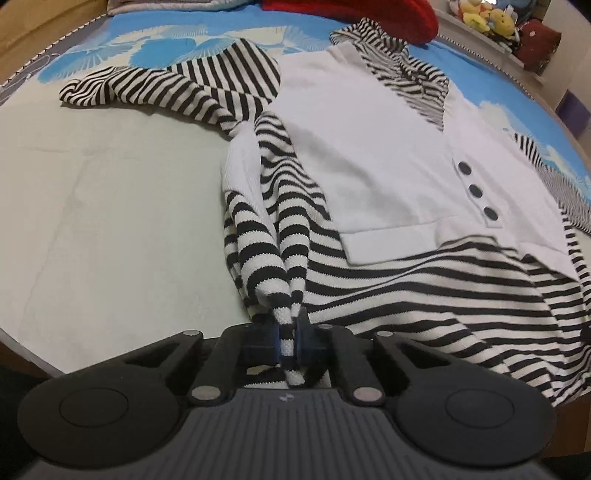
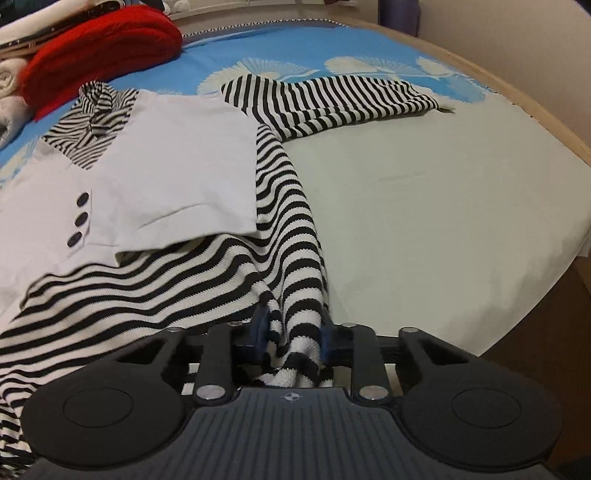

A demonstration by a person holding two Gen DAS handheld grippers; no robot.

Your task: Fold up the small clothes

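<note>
A black-and-white striped top with a white front panel [image 1: 369, 147] and three black buttons [image 1: 476, 192] lies face up on the bed. My left gripper [image 1: 290, 332] is shut on its left hem corner, with the striped fabric bunched and pulled up into the jaws. The left sleeve [image 1: 166, 88] lies spread to the far left. In the right wrist view, my right gripper [image 2: 293, 332] is closed on a thick bunch of the top's [image 2: 166, 155] right hem corner. The right sleeve [image 2: 332, 96] lies spread to the far right.
The bed sheet is pale green [image 1: 110, 221] near me and blue with white leaf prints [image 2: 295, 48] farther away. A red knit garment [image 2: 99, 48] and folded pale clothes [image 2: 11, 92] lie at the head. Plush toys [image 1: 487, 18] sit on a shelf. The wooden bed edge [image 2: 535, 110] runs along the right.
</note>
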